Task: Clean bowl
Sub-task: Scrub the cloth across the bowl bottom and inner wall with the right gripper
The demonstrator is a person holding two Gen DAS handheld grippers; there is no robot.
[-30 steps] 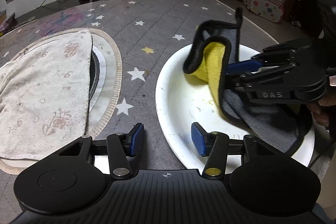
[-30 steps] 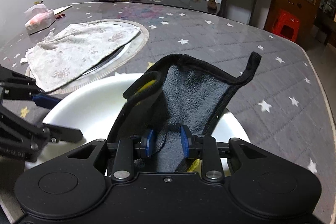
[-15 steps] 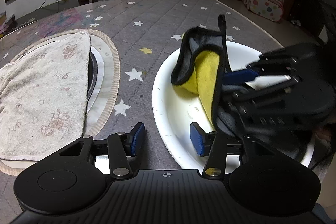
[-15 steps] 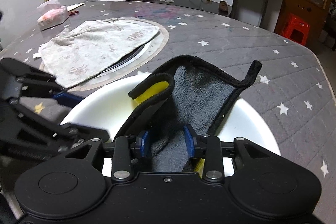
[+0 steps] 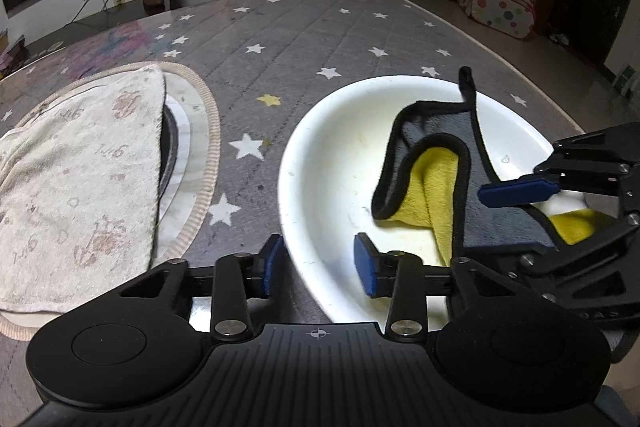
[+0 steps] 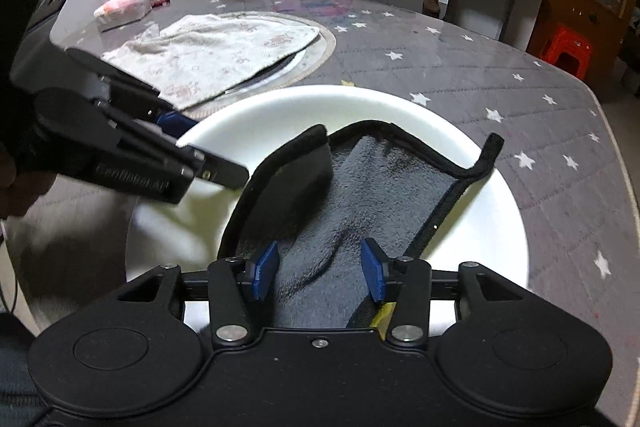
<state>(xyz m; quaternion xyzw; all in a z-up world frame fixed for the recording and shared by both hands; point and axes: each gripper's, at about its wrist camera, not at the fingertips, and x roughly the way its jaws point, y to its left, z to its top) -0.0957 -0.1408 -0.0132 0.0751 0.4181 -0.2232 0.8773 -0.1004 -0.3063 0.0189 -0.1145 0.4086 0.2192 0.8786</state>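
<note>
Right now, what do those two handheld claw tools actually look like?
Both are matte black. The left gripper and right gripper each have a broad ribbed body, two round discs, silver rivets and bright blue fingertips. Faint raised lettering runs along each one's side.

left wrist: looking steeply down, close over bowl (image 5: 320, 187) rim | right wrist: facing down from opposite side, close | both sharing bowl, cloth (image 6: 360, 195), counter (image 5: 300, 39)
</note>
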